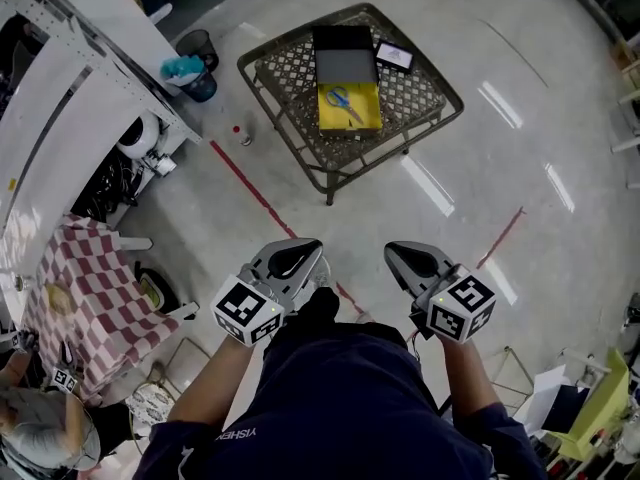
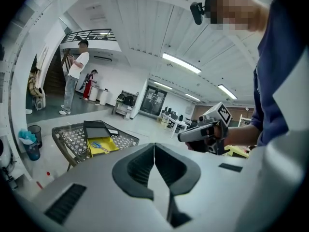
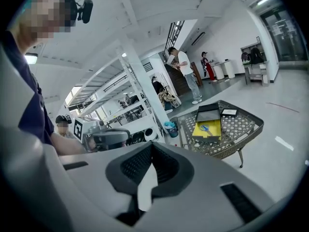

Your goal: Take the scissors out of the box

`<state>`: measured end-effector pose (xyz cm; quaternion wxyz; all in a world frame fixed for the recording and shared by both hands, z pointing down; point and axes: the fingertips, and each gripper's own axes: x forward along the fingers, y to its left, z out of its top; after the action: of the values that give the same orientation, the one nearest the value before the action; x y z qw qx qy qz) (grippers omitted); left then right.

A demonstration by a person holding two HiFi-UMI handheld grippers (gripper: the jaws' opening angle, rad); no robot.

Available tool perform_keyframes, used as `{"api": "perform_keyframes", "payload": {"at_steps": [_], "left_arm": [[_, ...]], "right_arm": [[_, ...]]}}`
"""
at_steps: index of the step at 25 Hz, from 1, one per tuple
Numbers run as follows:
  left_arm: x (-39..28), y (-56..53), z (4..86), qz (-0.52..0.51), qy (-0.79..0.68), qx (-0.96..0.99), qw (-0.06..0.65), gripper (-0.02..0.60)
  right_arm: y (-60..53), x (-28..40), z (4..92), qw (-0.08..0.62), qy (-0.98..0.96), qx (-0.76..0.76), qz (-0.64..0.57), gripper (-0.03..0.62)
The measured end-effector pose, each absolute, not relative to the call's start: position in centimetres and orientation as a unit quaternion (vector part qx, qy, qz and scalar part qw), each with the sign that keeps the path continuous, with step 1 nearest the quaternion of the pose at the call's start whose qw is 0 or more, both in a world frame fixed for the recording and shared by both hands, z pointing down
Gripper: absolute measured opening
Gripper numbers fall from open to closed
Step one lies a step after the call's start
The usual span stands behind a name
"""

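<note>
Scissors (image 1: pixel 343 99) with blue handles are seen lying in the open yellow box (image 1: pixel 326 118) on the lattice table (image 1: pixel 425 103), far ahead. The left gripper (image 1: pixel 300 253) and right gripper (image 1: pixel 405 256) are held near, both closed on nothing.

One wire desk (image 1: pixel 448 108) stands at twelve o'clock in the head view. It carries two boxes, one yellow box (image 1: pixel 366 118) and one dark flat box (image 1: pixel 345 63), one pair of scissors (image 1: pixel 343 99), and one small card (image 1: pixel 394 56). There are two tongs, the left tongs (image 1: pixel 295 256) and the right tongs (image 1: pixel 412 258). Two red tape lines (image 1: pixel 250 183) mark the floor. One checked cloth (image 1: pixel 85 298) lies at eight o'clock.
</note>
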<state>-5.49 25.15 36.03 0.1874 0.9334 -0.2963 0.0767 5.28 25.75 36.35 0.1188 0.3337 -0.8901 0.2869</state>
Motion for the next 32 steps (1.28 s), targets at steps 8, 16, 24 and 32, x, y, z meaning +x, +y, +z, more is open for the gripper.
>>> {"api": "perform_keyframes", "payload": {"at_steps": [8, 16, 24, 32], "left_arm": [[-9.2, 19.8, 36.5, 0.086, -0.301, 0.931, 0.187, 0.026], [-11.0, 15.9, 36.6, 0.086, -0.313, 0.926, 0.191, 0.026], [-9.6, 10.8, 37.5, 0.096, -0.318, 0.922, 0.198, 0.026], [-6.5, 2.4, 39.6, 0.109, -0.337, 0.911, 0.211, 0.026]], "right_arm": [[21.1, 5.1, 36.9, 0.129, -0.876, 0.363, 0.29, 0.017], [17.1, 5.7, 37.3, 0.136, -0.869, 0.377, 0.291, 0.017], [11.1, 7.3, 38.1, 0.127, -0.87, 0.373, 0.296, 0.017], [2.4, 9.3, 41.2, 0.14, -0.876, 0.344, 0.307, 0.017]]}}
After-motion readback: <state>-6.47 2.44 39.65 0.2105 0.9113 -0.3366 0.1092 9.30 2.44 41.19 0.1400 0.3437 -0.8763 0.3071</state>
